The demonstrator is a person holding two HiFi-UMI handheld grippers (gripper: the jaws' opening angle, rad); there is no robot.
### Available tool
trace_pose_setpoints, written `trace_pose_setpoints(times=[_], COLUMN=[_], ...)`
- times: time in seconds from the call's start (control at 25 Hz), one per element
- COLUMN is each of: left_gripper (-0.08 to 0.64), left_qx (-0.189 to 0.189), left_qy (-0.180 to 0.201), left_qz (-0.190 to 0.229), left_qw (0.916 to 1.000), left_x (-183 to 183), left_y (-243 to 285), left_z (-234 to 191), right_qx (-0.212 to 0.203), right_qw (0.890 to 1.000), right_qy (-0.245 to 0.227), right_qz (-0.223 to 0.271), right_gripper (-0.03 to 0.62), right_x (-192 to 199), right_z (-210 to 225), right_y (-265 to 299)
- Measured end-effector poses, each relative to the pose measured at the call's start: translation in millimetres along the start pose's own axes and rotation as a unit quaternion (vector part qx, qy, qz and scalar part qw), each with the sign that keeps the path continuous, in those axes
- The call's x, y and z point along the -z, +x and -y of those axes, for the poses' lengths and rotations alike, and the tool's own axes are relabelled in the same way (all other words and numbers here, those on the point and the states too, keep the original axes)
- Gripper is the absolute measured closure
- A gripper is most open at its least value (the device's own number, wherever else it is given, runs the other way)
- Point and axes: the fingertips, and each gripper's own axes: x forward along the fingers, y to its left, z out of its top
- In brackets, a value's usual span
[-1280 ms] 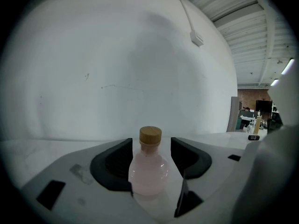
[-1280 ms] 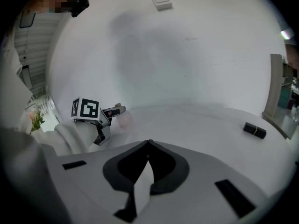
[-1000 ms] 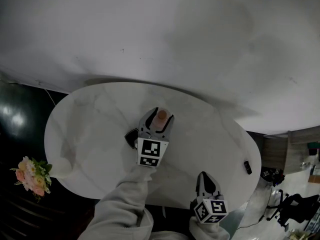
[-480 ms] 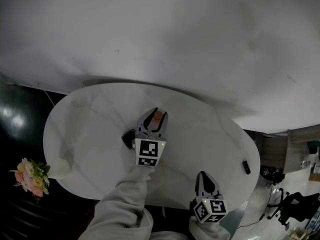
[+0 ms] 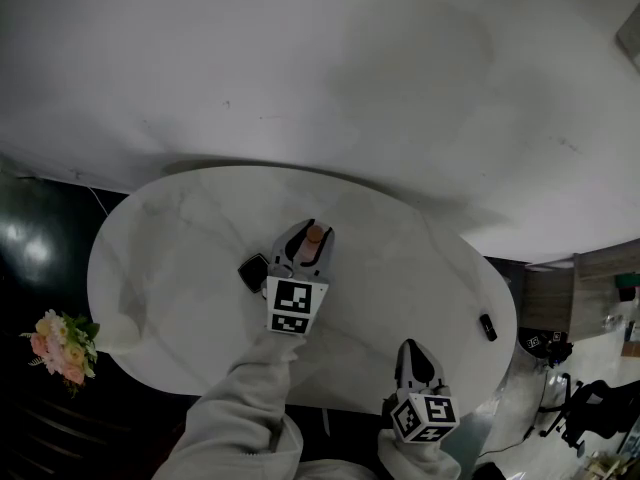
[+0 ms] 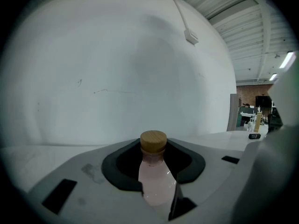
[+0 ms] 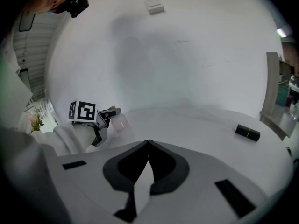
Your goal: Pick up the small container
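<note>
The small container is a pale pink bottle point(image 5: 313, 238) with a wooden cork, upright near the middle of the white oval table point(image 5: 180, 238). My left gripper point(image 5: 309, 231) is shut on it; its jaws have just been closing with the bottle between them. In the left gripper view the dark pads press both sides of the bottle point(image 6: 155, 183), and the cork stands above them. My right gripper point(image 5: 413, 351) hovers at the table's near edge with its jaws together and nothing between them point(image 7: 148, 143). From there the bottle point(image 7: 120, 123) shows small at the left.
A small black object point(image 5: 252, 270) lies just left of the left gripper. A short dark cylinder point(image 5: 486, 327) lies near the table's right end, and shows as a dark cylinder point(image 7: 247, 132) in the right gripper view. A bunch of flowers point(image 5: 62, 348) sits off the table's left. A white wall rises behind.
The left jaws, wide apart around the bottle a second ago, have closed onto it. The left hand has stayed in place, and the right gripper has barely shifted.
</note>
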Motion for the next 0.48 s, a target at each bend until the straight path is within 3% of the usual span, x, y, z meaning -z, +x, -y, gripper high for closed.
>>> trace_pose_setpoints(times=[0.48], left_gripper=[0.43], left_qx=[0.001], left_qy=[0.0], left_qz=[-0.006], left_qw=[1.0], left_x=[-10], left_y=[-34], left_z=[16], right_qx=[0.003], right_qw=[1.0], right_qy=[0.003], right_qz=[0.03], right_gripper=[0.541], right_x=[-18], right_z=[18], right_y=[-8])
